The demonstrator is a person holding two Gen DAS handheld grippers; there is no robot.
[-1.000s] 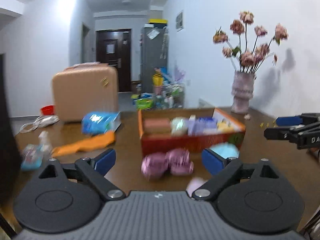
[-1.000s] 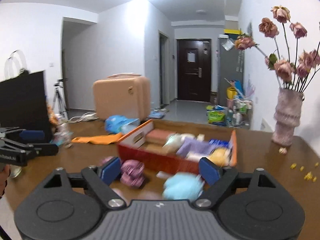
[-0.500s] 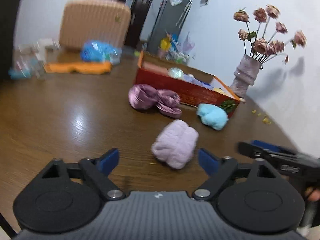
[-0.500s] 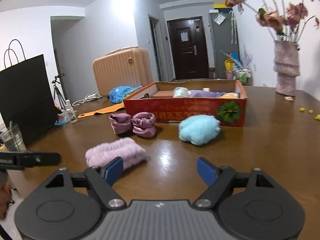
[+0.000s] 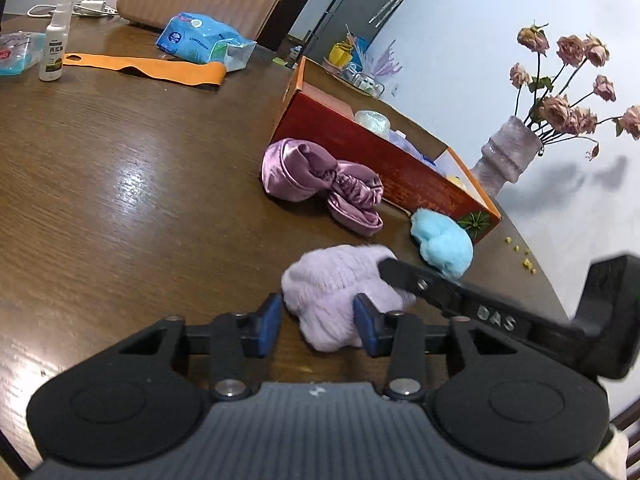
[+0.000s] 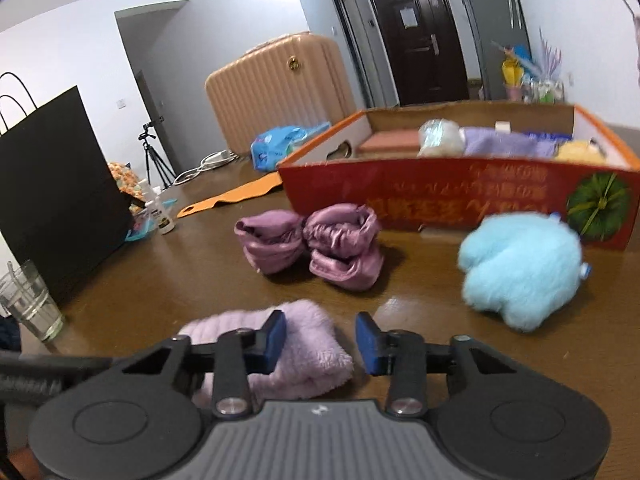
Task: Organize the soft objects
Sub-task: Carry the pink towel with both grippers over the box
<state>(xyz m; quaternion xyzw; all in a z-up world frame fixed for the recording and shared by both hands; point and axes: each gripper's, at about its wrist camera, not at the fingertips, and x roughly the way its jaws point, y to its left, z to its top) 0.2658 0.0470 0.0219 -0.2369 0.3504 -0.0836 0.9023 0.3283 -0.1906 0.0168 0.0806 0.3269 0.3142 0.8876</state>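
**A:** While both pairs are down on it, where exactly is the lilac fleece band (image 5: 332, 280)?

**B:** It lies flat on the tabletop (image 5: 120, 200) near its front edge. The red box (image 5: 400, 184) stands well apart from it toward the far edge. A purple satin piece (image 5: 304, 168) and a blue fluffy piece (image 5: 442, 244) lie between band and box.

**A:** And the left tongs (image 5: 316, 328)?

**B:** Their jaws have just been closing with one end of the band between them. Both blue pads now press into the pile, so I'd call them clenched on the band.

**A:** The right tongs (image 6: 320, 338)?

**B:** They have just been closing too, with the band's other end between the jaws. The pad nearer the left hand sits on the fleece. I cannot tell whether the other pad touches it, since a sliver of wood shows beside it.

**A:** So what does the next move turn on?

**B:** I'd say the band's long axis, which runs from one pair of tongs to the other, roughly along the front edge. Each hand has an end and neither is nearer. Lifting or folding it probably needs both hands moving together, with the box straight ahead.
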